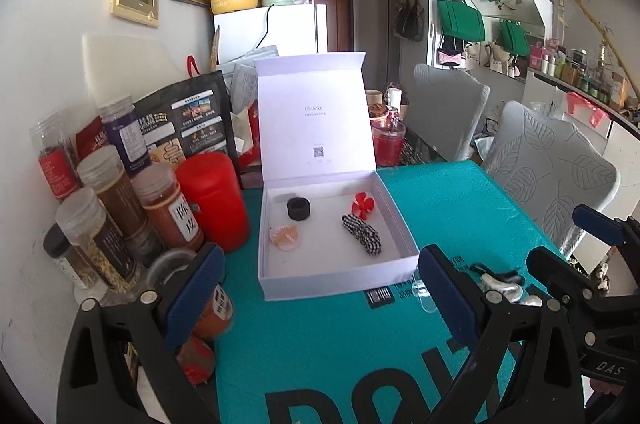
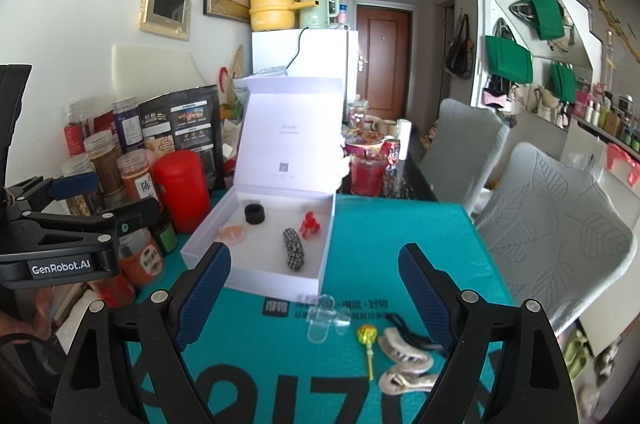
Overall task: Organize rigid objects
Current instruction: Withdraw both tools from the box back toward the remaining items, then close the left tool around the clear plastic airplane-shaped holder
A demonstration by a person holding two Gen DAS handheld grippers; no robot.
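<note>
An open white box (image 1: 400, 220) (image 2: 324, 236) sits on the teal mat with its lid upright. Inside lie a black ring (image 1: 299, 208) (image 2: 255, 213), a pink clip (image 1: 283, 235) (image 2: 233, 233), a red flower clip (image 1: 363, 204) (image 2: 309, 224) and a black-and-white checkered clip (image 1: 361, 234) (image 2: 294, 249). On the mat in front lie a clear clip (image 2: 326, 318) (image 1: 425, 294), a yellow lollipop (image 2: 367, 336) and silver hair claws (image 2: 404, 360) (image 1: 506, 288). My left gripper (image 1: 320, 298) is open and empty, before the box. My right gripper (image 2: 316, 298) is open and empty, above the clear clip.
Spice jars (image 1: 120, 208) and a red canister (image 1: 212, 200) crowd the left side by the wall. A black bag (image 1: 184, 124) stands behind them. Grey chairs (image 2: 552, 236) line the table's right side. Cups and a red container (image 2: 368, 172) stand beyond the box.
</note>
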